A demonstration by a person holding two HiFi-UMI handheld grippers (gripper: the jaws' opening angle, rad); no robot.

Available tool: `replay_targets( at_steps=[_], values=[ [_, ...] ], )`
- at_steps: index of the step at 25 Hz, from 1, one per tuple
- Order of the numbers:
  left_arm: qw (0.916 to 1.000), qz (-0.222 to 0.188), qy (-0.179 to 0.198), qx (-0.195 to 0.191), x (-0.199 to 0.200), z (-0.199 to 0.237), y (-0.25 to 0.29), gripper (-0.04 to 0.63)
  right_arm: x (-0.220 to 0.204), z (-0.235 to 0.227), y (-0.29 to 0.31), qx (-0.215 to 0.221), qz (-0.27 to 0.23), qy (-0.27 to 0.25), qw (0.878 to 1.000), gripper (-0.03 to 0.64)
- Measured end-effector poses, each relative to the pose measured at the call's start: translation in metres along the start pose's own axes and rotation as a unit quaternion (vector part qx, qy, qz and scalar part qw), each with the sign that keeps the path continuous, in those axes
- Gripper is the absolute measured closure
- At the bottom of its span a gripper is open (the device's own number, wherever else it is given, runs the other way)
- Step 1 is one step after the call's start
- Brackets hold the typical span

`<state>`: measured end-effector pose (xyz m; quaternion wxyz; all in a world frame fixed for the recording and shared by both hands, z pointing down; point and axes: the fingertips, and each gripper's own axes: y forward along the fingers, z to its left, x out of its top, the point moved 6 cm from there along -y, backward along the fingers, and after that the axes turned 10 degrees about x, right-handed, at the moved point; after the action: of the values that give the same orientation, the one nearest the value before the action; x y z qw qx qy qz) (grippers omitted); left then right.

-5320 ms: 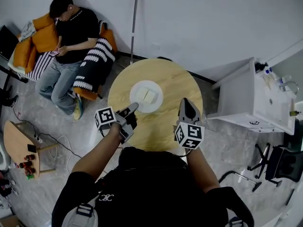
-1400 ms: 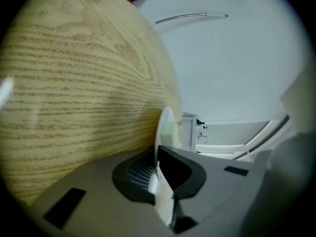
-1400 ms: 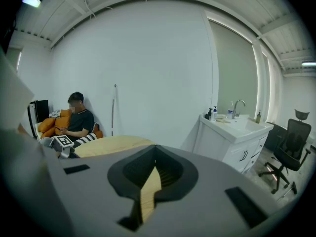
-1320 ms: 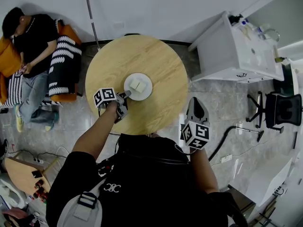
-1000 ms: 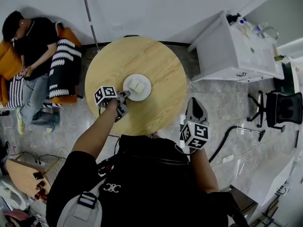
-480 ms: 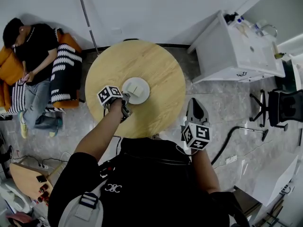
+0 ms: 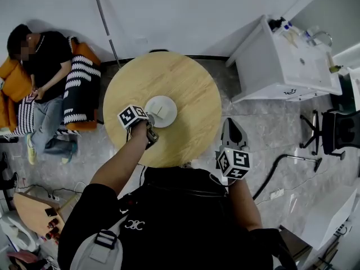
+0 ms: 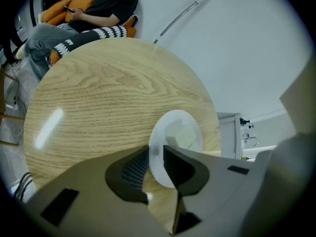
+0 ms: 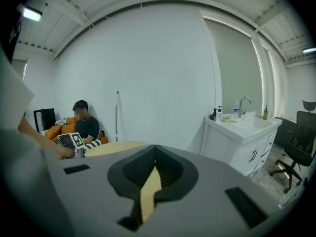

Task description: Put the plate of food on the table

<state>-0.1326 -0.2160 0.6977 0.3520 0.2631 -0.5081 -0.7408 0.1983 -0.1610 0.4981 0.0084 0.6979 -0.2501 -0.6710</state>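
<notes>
The jaws of the left gripper [image 8: 155, 154] are pinching the near rim of the white plate [image 8: 177, 138]. The nearest part of that rim is disappearing between the dark pads, so the depth of the bite is hard to judge. The jaws of the right gripper [image 9: 154, 154] are pressing together at their tips with nothing held. Only a narrow slit is showing below the tips, and pale wood is showing through it.

In the head view the right gripper [image 7: 232, 122] is hanging off the near right edge of the round wooden table [image 7: 185, 83], above the floor. The left gripper [image 7: 149, 118] is reaching in over the table's near left part and meeting the plate [image 7: 161, 111] there. The plate is sitting left of the table's middle. It cannot be told whether it is resting flat on the wood or being held just above it. The food [image 7: 163, 109] is showing as pale squarish pieces, and in the left gripper view it is only a blur.

Farther off, at the far left, a person [image 7: 48, 66] is sitting on an orange sofa [image 7: 14, 83], partly cut off by the frame. A thin pole [image 7: 106, 24] is leaning against the far wall. At the far right a white cabinet [image 7: 275, 66] with a sink is standing, and an office chair [image 7: 337, 134] is being cropped by the right edge.
</notes>
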Motion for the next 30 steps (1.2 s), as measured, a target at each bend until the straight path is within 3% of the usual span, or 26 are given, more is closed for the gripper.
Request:
replay_targets(
  at_steps=[7, 11, 13, 16, 21, 26, 30],
  values=[
    [0.9994, -0.026, 0.024, -0.001, 0.003, 0.006, -0.018, 0.521, 0.002, 0.009, 0.017, 0.037, 0.001, -0.006, 0.999, 0.609],
    [0.9981, -0.037, 0.043, -0.024, -0.001, 0.008, -0.030, 0.526, 0.004, 0.018, 0.029, 0.061, 0.002, -0.010, 0.998, 0.609],
    [0.9977, -0.044, 0.044, -0.027, -0.002, 0.014, -0.035, 0.588, 0.005, 0.024, 0.034, 0.073, 0.003, -0.014, 0.997, 0.609],
    [0.9965, -0.057, 0.052, -0.030, -0.003, 0.023, -0.041, 0.588, 0.007, 0.033, 0.042, 0.091, 0.004, -0.020, 0.996, 0.609],
    [0.9888, -0.107, 0.101, -0.026, -0.001, 0.026, -0.058, 0.588, 0.009, 0.043, 0.052, 0.112, 0.008, -0.025, 0.993, 0.609],
    [0.9629, -0.187, 0.193, -0.024, 0.004, 0.015, -0.086, 0.588, 0.012, 0.057, 0.062, 0.131, 0.009, -0.032, 0.991, 0.609],
    [0.9191, -0.261, 0.290, -0.056, 0.000, -0.005, -0.105, 0.588, 0.014, 0.066, 0.067, 0.142, 0.007, -0.036, 0.989, 0.609]
  ],
)
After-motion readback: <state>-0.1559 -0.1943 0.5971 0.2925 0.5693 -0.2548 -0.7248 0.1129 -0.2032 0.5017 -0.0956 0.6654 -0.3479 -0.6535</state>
